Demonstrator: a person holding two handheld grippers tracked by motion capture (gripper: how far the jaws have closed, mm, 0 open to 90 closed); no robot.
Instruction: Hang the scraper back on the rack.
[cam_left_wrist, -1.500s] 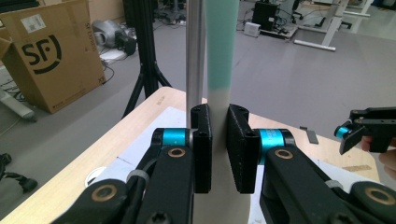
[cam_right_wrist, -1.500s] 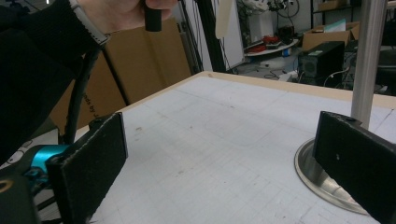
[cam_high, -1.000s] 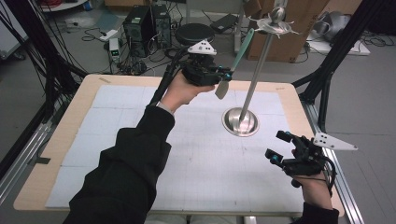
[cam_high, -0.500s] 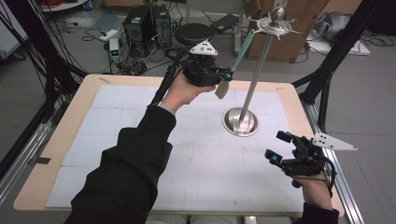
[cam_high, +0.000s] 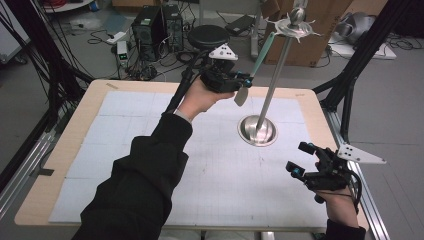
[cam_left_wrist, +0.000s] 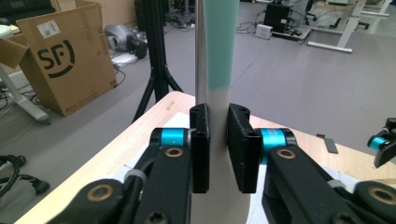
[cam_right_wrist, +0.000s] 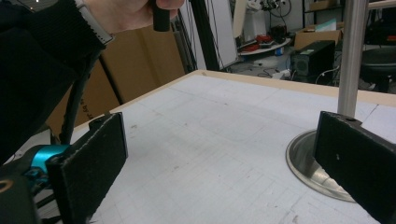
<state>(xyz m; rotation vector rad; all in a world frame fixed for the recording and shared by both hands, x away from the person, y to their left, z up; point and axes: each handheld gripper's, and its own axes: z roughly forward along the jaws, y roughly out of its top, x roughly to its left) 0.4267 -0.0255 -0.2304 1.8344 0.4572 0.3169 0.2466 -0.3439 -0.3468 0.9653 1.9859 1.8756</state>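
up by the far edge of the pale gridded table (cam_high: 150, 165), the left gripper (cam_high: 243, 81) is raised in the air with a long utensil between its jaws: a teal-handled spatula with a pale cream blade (cam_high: 242, 95). its handle slants up to the hooks on the crown of the tall steel pole stand with a round base (cam_high: 257, 131). in the left gripper view the blade (cam_left_wrist: 218, 116) stands between the two black pads, and a thin gap shows on the right side; those jaws have just been opening, so the pinch looks slackened rather than firm. compared with a second ago the spatula hangs at the same slant from the same hook, which suggests to me it now rests on the stand and the hanging is close to done. the next move would be backing the gripper off without nudging the blade. the right gripper (cam_high: 300, 159) hovers low near the table's right corner, jaws spread wide with nothing between them.
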